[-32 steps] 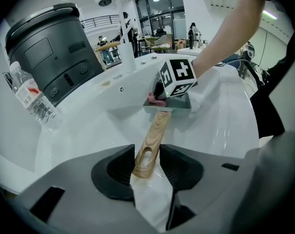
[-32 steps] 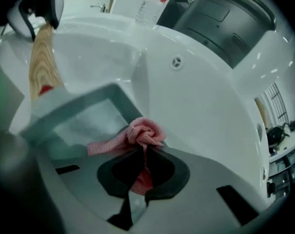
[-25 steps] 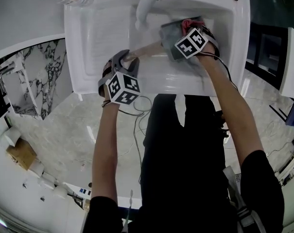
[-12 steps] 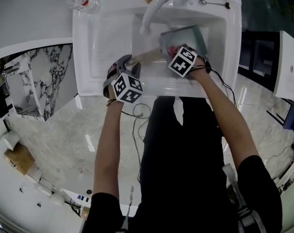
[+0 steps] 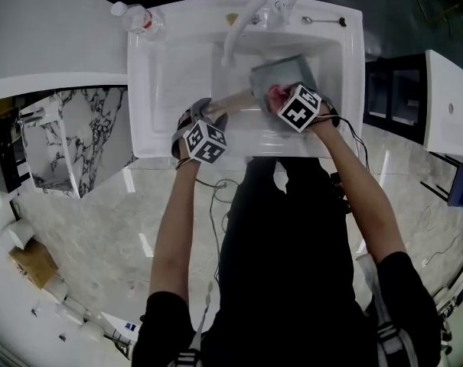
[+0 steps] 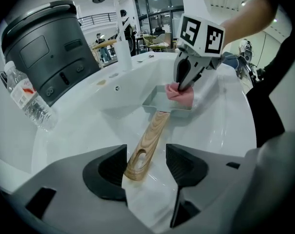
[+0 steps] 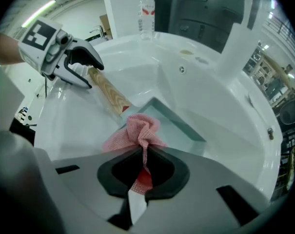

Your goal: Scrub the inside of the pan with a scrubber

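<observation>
Pinching scrubber (image 7: 137, 128) in rt tongs (image 7: 143, 152), over pan (image 7: 186, 128)

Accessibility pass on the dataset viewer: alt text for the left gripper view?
The left tool, whose jaws have just been opening and stand apart, straddles the wooden handle of a grey pan in a white sink. Beyond, the right tool holds a pink scrubber at the pan.

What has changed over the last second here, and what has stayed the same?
The left claw has just been opening, the wooden handle now loose between its jaws. The right claw, shut on the pink mesh scrubber, drew it across the pan toward the handle side. The pan stayed in the sink.
</observation>
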Available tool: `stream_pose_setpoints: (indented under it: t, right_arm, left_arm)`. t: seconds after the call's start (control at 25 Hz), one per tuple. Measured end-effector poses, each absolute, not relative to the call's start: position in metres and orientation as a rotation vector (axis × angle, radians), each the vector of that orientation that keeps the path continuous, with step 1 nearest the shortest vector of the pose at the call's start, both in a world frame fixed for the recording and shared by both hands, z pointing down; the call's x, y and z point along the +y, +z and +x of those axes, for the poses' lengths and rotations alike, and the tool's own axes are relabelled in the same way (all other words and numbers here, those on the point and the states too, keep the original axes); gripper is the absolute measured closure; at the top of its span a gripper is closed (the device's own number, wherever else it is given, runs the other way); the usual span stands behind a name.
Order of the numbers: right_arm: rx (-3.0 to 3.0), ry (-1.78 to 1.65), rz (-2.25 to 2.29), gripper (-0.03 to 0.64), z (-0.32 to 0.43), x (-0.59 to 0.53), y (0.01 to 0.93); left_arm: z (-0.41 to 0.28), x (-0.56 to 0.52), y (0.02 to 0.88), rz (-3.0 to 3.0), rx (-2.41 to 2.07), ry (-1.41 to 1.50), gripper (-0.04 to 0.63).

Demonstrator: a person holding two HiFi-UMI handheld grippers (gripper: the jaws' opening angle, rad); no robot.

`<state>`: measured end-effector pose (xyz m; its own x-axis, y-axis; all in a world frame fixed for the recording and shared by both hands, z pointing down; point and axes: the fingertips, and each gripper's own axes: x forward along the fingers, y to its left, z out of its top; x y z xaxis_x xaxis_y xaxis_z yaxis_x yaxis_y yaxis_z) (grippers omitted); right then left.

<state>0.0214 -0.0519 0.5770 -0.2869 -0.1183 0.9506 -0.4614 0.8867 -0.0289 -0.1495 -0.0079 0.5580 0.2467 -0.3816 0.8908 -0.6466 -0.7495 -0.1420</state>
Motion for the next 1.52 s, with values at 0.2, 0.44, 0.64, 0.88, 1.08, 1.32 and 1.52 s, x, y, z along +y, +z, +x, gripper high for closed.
stream_pose_setpoints:
  t: [0.2, 0.44, 0.64, 0.88, 1.08, 1.32, 1.52]
  right_arm:
    - [-1.937, 0.354, 0.482, 0.578, 0.018, -0.05, 0.542]
    - [-1.998, 0.394, 0.528, 0.578, 0.026, -0.046, 0.517]
    - [-2.054, 0.356, 0.567, 0.578, 0.036, -0.044, 0.495]
    - [-2.14, 0.27, 0.588, 0.579, 0.05, -0.043, 0.458]
    - [-2.235, 0.18, 0.586, 0.579, 0.07, -0.029, 0.424]
    - [-2.38, 0.119, 0.622, 0.58, 0.108, 0.011, 0.37]
    - [-2.541, 0.144, 0.663, 0.58, 0.148, 0.042, 0.32]
  left_arm:
    - [-0.146, -0.004, 0.555, 2.268, -0.95, 1.488, 0.328]
    - [-0.143, -0.004, 0.551, 2.28, -0.969, 1.47, 0.321]
    - [-0.142, -0.006, 0.537, 2.278, -1.036, 1.47, 0.31]
    - [-0.127, -0.001, 0.494, 2.285, -1.17, 1.397, 0.31]
    - [-0.096, 0.017, 0.443, 2.298, -1.342, 1.233, 0.311]
    - [-0.051, 0.061, 0.379, 2.321, -1.52, 1.048, 0.326]
    - [-0.004, 0.098, 0.329, 2.379, -1.642, 0.885, 0.434]
